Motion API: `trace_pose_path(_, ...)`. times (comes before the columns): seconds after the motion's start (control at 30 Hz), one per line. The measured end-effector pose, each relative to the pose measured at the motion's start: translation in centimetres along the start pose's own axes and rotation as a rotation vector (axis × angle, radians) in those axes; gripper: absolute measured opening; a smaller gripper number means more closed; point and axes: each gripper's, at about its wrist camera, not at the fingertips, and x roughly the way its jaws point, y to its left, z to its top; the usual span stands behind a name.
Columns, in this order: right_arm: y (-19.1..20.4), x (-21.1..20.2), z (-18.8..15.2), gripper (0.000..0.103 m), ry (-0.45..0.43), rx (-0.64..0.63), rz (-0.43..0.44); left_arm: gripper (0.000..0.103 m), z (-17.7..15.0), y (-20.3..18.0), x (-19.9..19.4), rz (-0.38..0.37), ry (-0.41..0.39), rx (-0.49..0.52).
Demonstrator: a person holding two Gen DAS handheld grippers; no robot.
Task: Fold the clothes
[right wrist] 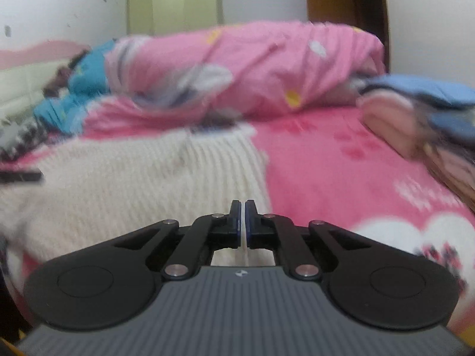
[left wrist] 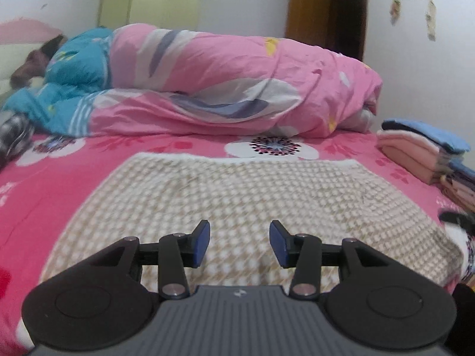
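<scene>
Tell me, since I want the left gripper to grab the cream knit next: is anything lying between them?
Nothing visible does. The left gripper stands open directly over the cream knit garment, whose surface ahead is bare. The folded pile sits off to the right.

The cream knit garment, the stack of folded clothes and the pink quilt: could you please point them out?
cream knit garment (left wrist: pixel 237 195), left wrist view, middle.
stack of folded clothes (left wrist: pixel 415 154), left wrist view, pink layer.
pink quilt (right wrist: pixel 252 68), right wrist view, middle.

Blurred throughout in the right wrist view: knitted garment (right wrist: pixel 142 178) ahead of the right tool (right wrist: pixel 241 222), weave unreadable. Cut off by the frame edge to that tool's right: folded pile (right wrist: pixel 421 124). Hidden beneath the left tool (left wrist: pixel 239 243): garment's near hem.
</scene>
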Motion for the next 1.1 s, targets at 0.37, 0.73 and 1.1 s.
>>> trace_pose_path(0.37,-0.8,6.6,1.2,0.000,0.168,-0.054,-0.088,0.047,-1.0,1.2,3.2,-0.063,0.047,-0.063)
trace_pose_path(0.73,3.9,14.4,4.9,0.000,0.228,-0.220,-0.053,0.049,-1.0,3.1,4.3,-0.073,0.035,-0.084)
trace_pose_path(1.1,7.3,16.4,5.8,0.002,0.259,-0.331,-0.014,0.050,-1.9,3.1,4.4,-0.091,-0.007,-0.042)
